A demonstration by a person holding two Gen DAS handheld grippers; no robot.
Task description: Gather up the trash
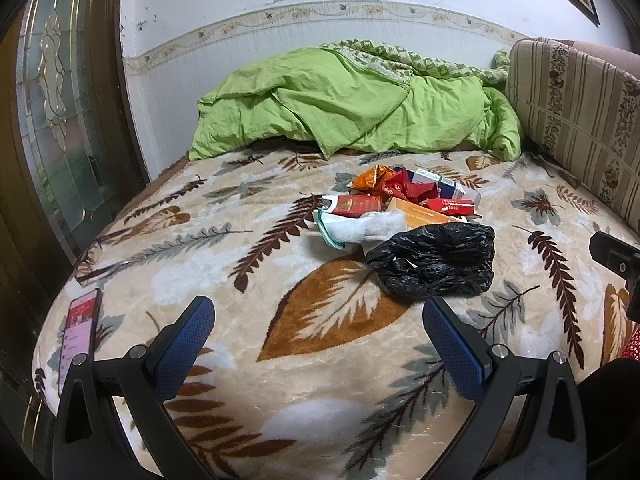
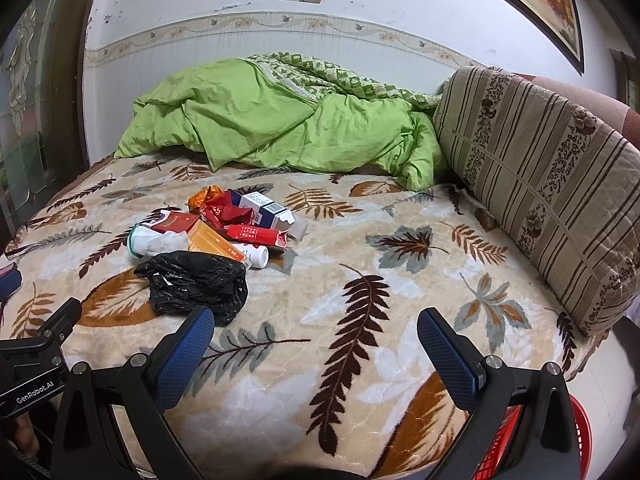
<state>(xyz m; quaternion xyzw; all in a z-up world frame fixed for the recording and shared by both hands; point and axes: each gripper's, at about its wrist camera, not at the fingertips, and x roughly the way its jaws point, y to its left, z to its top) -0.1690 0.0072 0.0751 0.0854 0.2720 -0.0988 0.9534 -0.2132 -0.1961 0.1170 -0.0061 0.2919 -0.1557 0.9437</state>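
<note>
Trash heaped mid-bed point(image 1: 248, 360), both grippers hanging back, nothing picked up

The pile point(image 2: 236, 220) sits in 1 cluster, likely gathered for bagging; the black bag point(image 2: 196, 282) lies crumpled at its near edge, mouth direction unclear; the orange box point(image 2: 214, 244) runs diagonally, long axis from far-left to near-right. Left gripper point(image 1: 318, 330) and right gripper point(image 2: 316, 338) are spread wide and empty, short of the bag

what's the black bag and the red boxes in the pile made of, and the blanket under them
Black bag: looks like thin plastic film, glossy and crumpled, with light glinting off its creases.
Red boxes: probably printed cardboard, with flat faces, sharp folded edges and a slight sheen.
Blanket: seems a plush fleece, matte and fuzzy, its leaf print soft-edged in the pile.
</note>
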